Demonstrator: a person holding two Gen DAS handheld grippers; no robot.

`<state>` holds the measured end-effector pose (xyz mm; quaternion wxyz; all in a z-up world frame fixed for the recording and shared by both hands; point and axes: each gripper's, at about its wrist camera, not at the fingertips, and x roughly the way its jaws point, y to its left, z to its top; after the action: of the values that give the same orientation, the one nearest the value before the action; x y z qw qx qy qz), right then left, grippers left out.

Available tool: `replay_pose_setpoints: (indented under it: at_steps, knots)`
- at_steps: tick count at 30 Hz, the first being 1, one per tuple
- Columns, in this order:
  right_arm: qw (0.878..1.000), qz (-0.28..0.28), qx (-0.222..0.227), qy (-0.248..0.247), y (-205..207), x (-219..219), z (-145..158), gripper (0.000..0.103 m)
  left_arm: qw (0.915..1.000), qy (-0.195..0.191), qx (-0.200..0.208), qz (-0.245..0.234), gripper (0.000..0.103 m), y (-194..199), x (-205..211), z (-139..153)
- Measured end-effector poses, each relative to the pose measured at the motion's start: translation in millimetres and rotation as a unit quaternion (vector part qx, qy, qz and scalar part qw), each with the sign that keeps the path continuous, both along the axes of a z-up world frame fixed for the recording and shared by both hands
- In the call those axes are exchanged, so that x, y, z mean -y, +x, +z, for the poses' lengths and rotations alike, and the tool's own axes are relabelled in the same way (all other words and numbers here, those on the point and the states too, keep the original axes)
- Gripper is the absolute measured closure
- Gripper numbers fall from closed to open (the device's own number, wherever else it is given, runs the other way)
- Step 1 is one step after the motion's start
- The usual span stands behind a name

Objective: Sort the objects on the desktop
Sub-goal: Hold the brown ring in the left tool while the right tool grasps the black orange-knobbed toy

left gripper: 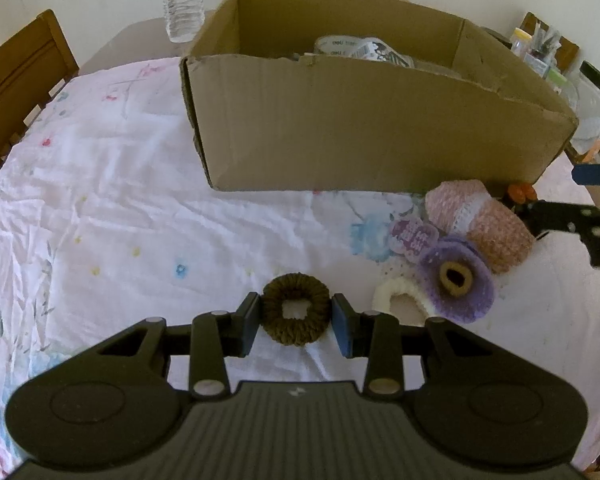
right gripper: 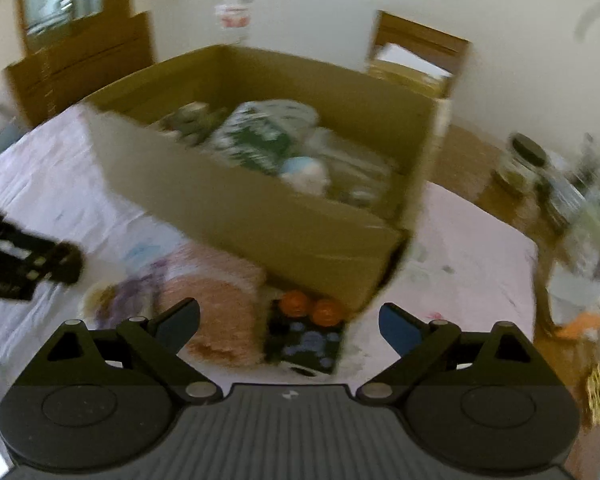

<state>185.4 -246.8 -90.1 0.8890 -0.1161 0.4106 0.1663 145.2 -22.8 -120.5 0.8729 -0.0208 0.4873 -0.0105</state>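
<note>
- The dark brown scrunchie [left gripper: 295, 309] lies flat on the tablecloth [left gripper: 112, 184], directly between the fingers of your left gripper [left gripper: 295, 320]; the pads flank it, and firm contact can't be confirmed, so call it closing, not yet grasping.
- Step in hand, as I judge it: picking this one up. Next, squeeze, lift, and carry forward over the cardboard box [left gripper: 364, 128].
- Right of it sit the purple scrunchie [left gripper: 456, 278] and pink knit roll [left gripper: 484, 224].
- Your right gripper [right gripper: 290, 322] hangs released, empty, above a black pack [right gripper: 306, 342].
</note>
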Motion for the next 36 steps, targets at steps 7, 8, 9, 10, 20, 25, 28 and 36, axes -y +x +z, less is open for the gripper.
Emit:
replay_pose_setpoints:
  at_steps: [7,8,9,10,20,25,28,36]
  knots:
    - [0.999,-0.041,-0.029,0.003,20,8,-22,0.004,1.0,0.001,-0.004,-0.004,0.066,3,5,-1]
    - [0.999,-0.044,-0.029,0.001,22,7,-25,0.004,1.0,0.002,-0.004,-0.005,0.066,4,5,-1]
    - [0.998,-0.049,-0.029,0.0,25,8,-28,0.004,1.0,0.003,-0.005,-0.006,0.066,4,5,-1]
    - [0.998,-0.054,-0.032,-0.004,28,9,-31,0.004,1.0,0.002,-0.005,-0.006,0.066,5,5,-1]
    - [0.992,-0.091,-0.082,0.014,34,30,-49,0.0,1.0,0.005,-0.005,-0.007,0.066,6,6,-1]
    - [0.993,-0.09,-0.075,0.01,32,26,-52,0.0,1.0,0.004,-0.006,-0.006,0.066,7,6,-1]
    - [0.993,-0.092,-0.065,0.016,28,28,-53,0.0,1.0,0.003,-0.006,-0.006,0.066,7,6,-1]
    - [0.994,-0.09,-0.062,0.021,27,25,-51,0.0,1.0,0.003,-0.006,-0.006,0.066,8,6,-1]
